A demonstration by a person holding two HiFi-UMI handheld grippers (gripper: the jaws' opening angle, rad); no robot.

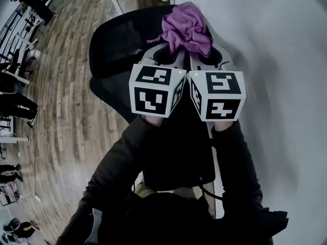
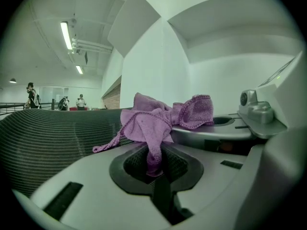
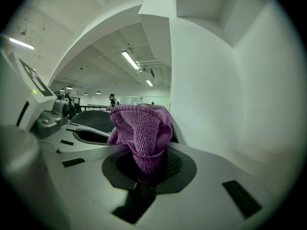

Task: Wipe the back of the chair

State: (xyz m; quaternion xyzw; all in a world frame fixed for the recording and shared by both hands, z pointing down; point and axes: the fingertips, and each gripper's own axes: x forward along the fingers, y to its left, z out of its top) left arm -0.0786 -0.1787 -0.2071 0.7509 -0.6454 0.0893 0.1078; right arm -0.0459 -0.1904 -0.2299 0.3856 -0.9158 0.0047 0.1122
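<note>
- Right now we hold the crumpled purple knitted cloth in both claws. The left gripper and the right gripper, side by side, are each clamped on a fold of it.
- It sits over the upper edge of the black mesh chair back, probably not pressed against it yet.
- Bunched like this, little cloth would meet the mesh, and dragging could snag the knit and pull it from one pinch.
- The white wall is near on the right, so a wide sweep might knock it.
</note>
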